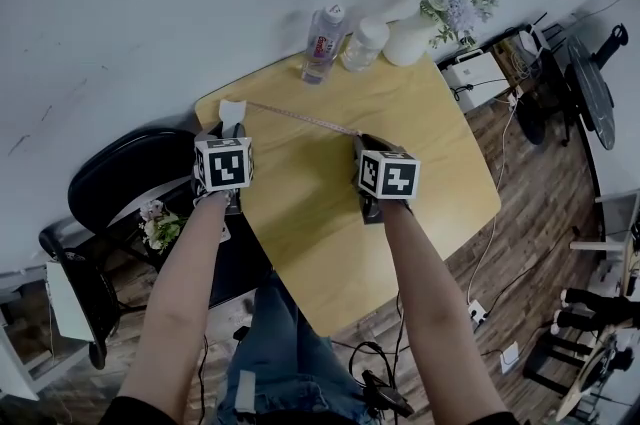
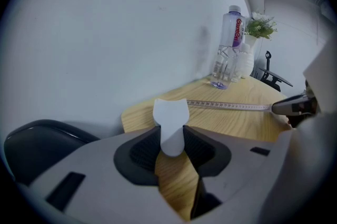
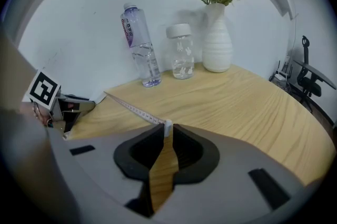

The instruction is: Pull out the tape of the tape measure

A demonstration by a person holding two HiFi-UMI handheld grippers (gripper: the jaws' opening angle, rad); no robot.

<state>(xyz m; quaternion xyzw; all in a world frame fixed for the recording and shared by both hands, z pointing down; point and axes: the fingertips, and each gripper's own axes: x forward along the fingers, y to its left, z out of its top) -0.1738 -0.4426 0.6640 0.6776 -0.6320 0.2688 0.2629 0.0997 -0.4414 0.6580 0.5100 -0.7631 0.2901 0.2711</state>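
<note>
The left gripper (image 2: 171,136) has its jaws clamped on the white tape measure case (image 2: 170,117), and the right gripper (image 3: 166,136) pinches the tape's white end tab (image 3: 167,126). The tape (image 1: 300,116) stretches straight between them across the yellow table (image 1: 420,203). Beyond it, by the wall, stand a water bottle (image 1: 323,43), a jar (image 1: 363,43) and a white vase (image 1: 408,38).

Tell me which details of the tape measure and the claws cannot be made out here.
- Markings on the tape: too small to read in every view.
- Lower part of the white case: left gripper view, hidden between pads of the left claw.
- The end tab: right gripper view, mostly buried in the right claw.
- Claw tips: head view, largely covered by the marker cubes.
</note>
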